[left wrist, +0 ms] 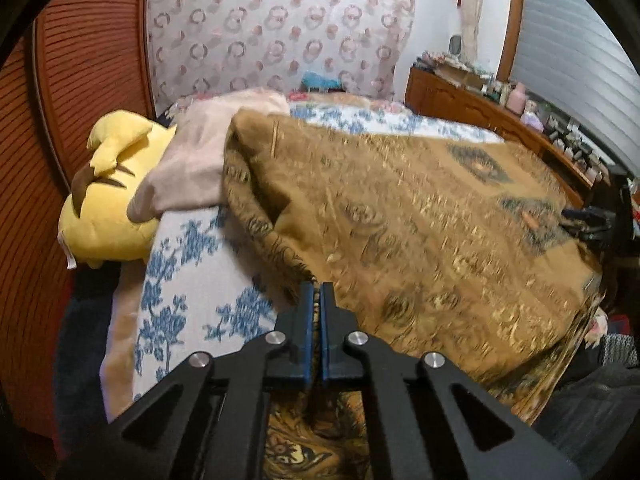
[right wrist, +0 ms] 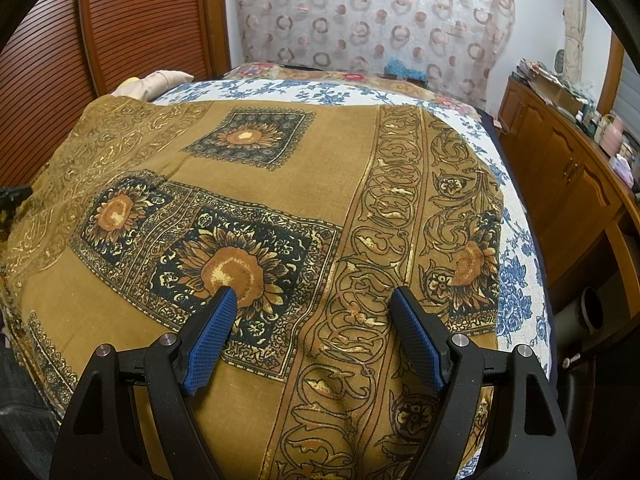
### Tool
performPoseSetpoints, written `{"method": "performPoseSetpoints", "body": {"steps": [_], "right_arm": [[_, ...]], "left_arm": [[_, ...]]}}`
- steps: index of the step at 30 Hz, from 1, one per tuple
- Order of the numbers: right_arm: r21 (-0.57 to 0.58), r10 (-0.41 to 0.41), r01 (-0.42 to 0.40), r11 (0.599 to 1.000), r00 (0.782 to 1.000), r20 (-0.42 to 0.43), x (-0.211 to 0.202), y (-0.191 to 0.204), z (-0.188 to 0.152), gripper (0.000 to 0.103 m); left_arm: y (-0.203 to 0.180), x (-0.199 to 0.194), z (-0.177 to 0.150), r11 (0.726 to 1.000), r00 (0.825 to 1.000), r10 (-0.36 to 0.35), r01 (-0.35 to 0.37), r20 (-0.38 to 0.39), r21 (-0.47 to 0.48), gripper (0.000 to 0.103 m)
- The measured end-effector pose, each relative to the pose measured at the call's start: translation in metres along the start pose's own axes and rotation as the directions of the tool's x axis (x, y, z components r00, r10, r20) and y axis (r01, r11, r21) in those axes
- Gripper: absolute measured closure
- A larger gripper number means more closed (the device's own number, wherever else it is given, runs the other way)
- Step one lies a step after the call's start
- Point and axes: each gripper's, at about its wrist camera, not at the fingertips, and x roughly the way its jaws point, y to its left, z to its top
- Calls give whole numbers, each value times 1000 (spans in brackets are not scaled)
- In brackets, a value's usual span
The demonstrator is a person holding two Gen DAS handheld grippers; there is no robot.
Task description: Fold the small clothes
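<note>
A mustard-brown scarf (right wrist: 320, 168) with dark sunflower squares and gold scrollwork lies spread over the bed. My left gripper (left wrist: 321, 286) is shut on the scarf's (left wrist: 420, 232) near left edge. The cloth rises in a raised fold from the tips, and more of it hangs under the jaws. My right gripper (right wrist: 314, 294) stands open just above the flat scarf. Its blue pads (right wrist: 212, 336) sit on either side of a scrollwork band with nothing between them.
The bed has a white bedspread with blue flowers (left wrist: 188, 280). A yellow plush toy (left wrist: 104, 208) and a beige garment (left wrist: 192, 168) lie at its far left. A wooden dresser (right wrist: 560, 168) crowded with small items runs along the right, and slatted wooden doors (left wrist: 80, 80) stand at the left.
</note>
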Motion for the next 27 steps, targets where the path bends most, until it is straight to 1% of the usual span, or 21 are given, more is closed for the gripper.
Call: {"method": "performPoseSetpoints", "body": {"steps": [3, 7, 10, 13, 16, 19, 22, 27], "right_arm": [[1, 1, -1, 1000, 1000, 0, 0, 0, 0, 22], [2, 0, 0, 1000, 1000, 1, 0, 1, 0, 22], [0, -5, 5, 1000, 1000, 4, -2, 0, 0, 22], [9, -1, 0, 1000, 1000, 25, -10, -2, 0, 22], [22, -5, 4, 1000, 999, 49, -22, -9, -2, 22], [26, -30, 28, 999, 996, 81, -37, -15, -1, 22], [35, -51, 48, 998, 993, 108, -50, -22, -1, 22], [76, -68, 57, 995, 988, 140, -65, -40, -4, 22]], "left_arm": [[-7, -6, 11, 1000, 999, -25, 24, 38, 7, 103], [-24, -12, 32, 997, 994, -73, 70, 86, 38, 103], [-43, -14, 53, 991, 985, -123, 115, 119, 76, 103], [-66, -14, 75, 981, 975, -170, 153, 145, 122, 103], [-89, -11, 99, 968, 963, -217, 190, 160, 166, 103], [-112, -5, 121, 951, 949, -271, 238, 163, 198, 103], [-139, 0, 142, 932, 935, -318, 278, 158, 232, 103], [-180, 5, 164, 899, 912, -387, 340, 136, 278, 103]]}}
